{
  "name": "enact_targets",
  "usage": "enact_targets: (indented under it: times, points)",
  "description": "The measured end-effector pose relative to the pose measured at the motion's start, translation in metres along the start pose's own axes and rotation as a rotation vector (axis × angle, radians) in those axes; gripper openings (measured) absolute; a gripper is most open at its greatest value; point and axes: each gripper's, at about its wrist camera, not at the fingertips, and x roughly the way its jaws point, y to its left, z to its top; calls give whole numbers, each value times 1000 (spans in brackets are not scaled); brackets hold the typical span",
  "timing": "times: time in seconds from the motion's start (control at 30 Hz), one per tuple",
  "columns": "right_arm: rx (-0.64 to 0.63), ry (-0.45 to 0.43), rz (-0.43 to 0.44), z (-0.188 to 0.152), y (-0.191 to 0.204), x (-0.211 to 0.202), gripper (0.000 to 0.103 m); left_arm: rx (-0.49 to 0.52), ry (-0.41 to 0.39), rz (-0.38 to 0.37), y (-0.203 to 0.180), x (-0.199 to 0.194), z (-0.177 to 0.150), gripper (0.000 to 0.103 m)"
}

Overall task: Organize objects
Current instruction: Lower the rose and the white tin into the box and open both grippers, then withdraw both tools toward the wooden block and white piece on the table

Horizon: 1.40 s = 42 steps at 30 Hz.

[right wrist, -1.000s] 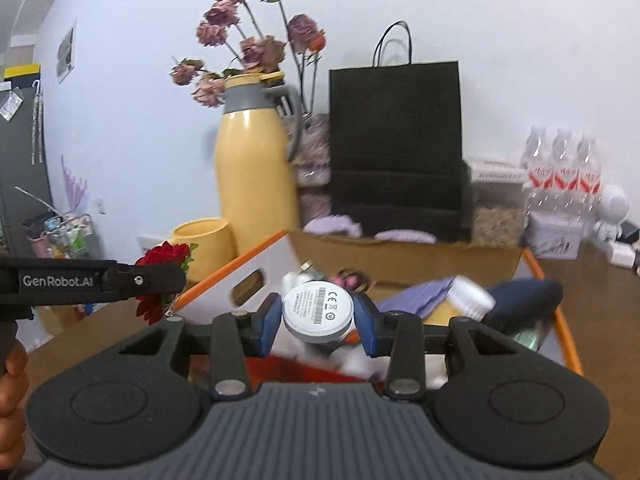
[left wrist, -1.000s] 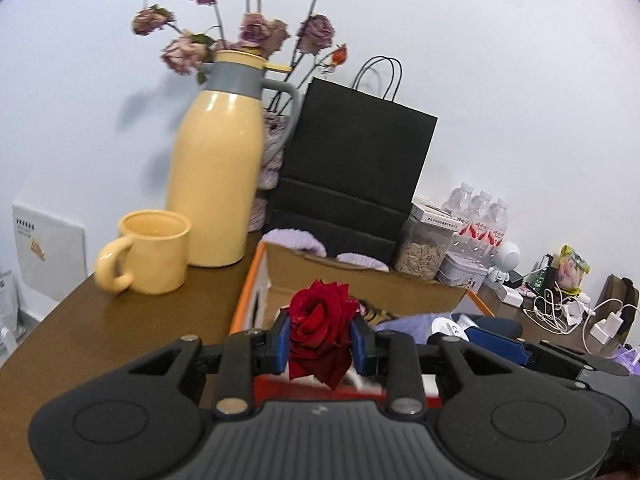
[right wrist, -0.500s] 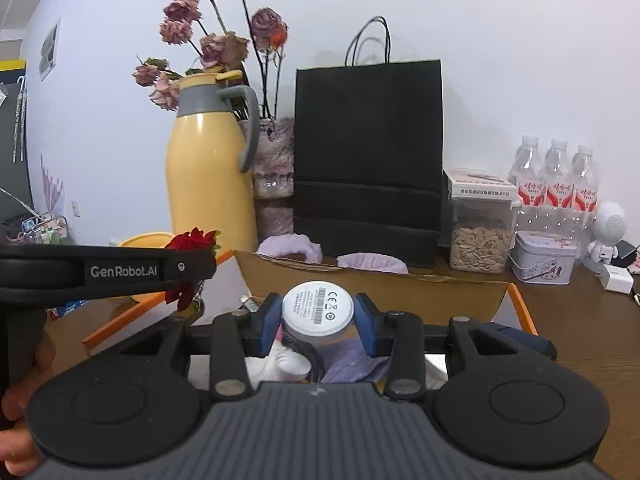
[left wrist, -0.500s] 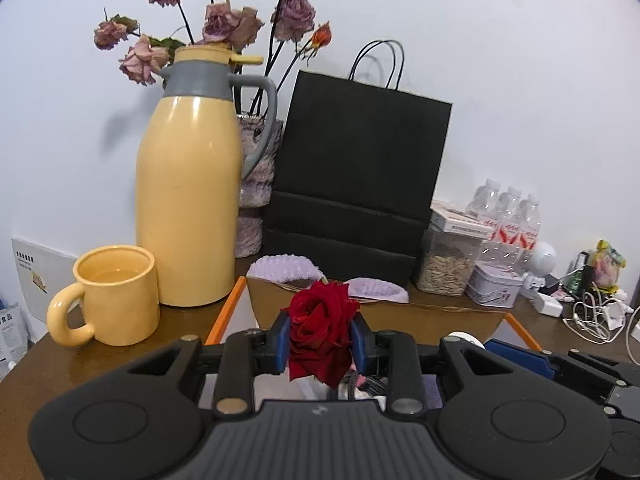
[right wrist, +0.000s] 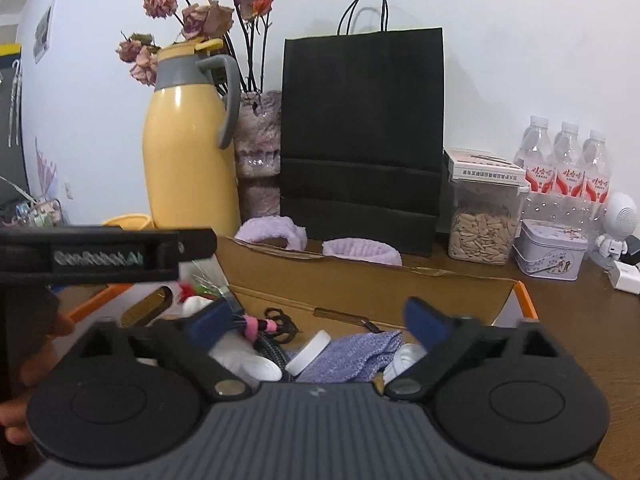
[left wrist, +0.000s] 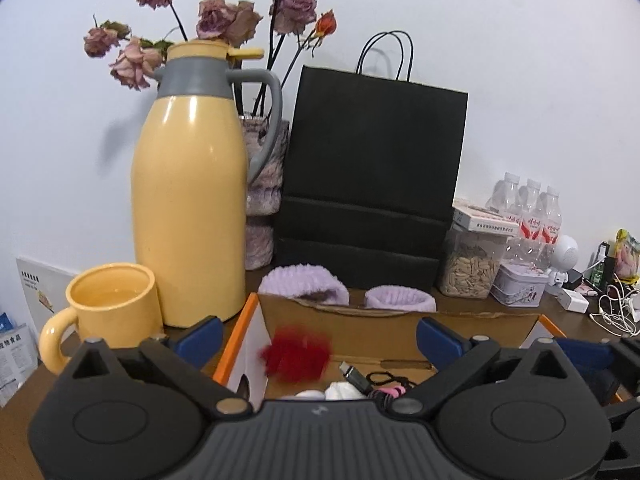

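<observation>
My left gripper is opening over the cardboard box with orange edges, its blue pads wide apart. The red rose is a blur below and between the pads, touching neither, inside the box. My right gripper is opening too, with nothing between its pads. The white round container lies tilted in the box on a purple cloth, beside a black cable with pink ties. One finger of the left gripper crosses the left side of the right wrist view.
Behind the box stand a yellow thermos jug, a yellow mug, a vase of dried roses and a black paper bag. Two purple headbands lie at the box's back rim. A seed jar, water bottles and a tin stand at the right.
Both grippers opened wide. The left let go of the red rose, which drops into the box; the right let go of the white round container, which now lies in the box. Both moved closer to the box.
</observation>
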Motion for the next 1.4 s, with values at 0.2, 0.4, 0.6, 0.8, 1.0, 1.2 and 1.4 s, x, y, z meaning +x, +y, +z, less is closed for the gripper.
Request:
enact_targets:
  times: [0.2,0.4,0.6,0.8,1.0,1.2,1.4]
  points:
    - [-12,-15,-12,-2,4,-4,103,-25,-21,5,6,-10,-1,103]
    - [-9,-28,-58,-7,4,-15,103,-49,-71,20,12,-24,-3,103]
    - [16,-37,-89,-17,3,-35,103,-44,-87,43,19,-43,-11,103]
    - [2,-38,-96,-31,17,-52,103,-6,-119,29,23,-67,-22,103]
    - [-10,-39,-91,-42,34,-69,103,-14,-113,54,34,-92,-33,103]
    - [-36,-26,-72,-55,53,-85,103,-39,-63,48,52,-110,-46,103]
    - [-44,23,-44,-70,71,-93,103,19,-35,124,63,-123,-63,103]
